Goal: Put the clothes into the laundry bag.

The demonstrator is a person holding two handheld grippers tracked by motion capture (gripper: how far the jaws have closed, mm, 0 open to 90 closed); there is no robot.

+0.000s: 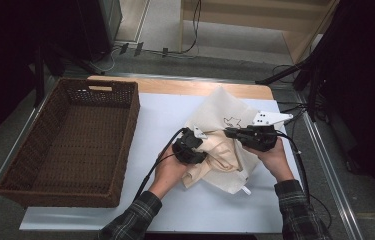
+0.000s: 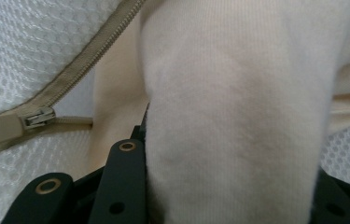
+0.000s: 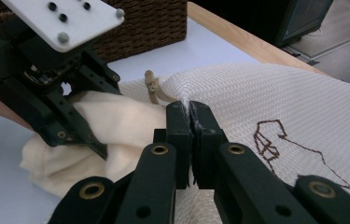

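Left tool (image 1: 201, 141) clamped on cream garment (image 2: 228, 116), feeding it toward zipper (image 2: 39, 116) opening. Right tool (image 3: 189, 112) pinched together on mesh laundry bag (image 3: 275, 93) edge, holding mouth up mid-tabletop (image 1: 165, 115). Wicker basket (image 1: 70, 145) well apart, likely destination.

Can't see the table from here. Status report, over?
Right gripper shut on mesh laundry bag edge. Left gripper around cream garment, at the bag's zipper opening. Nothing blocking; basket stands apart.
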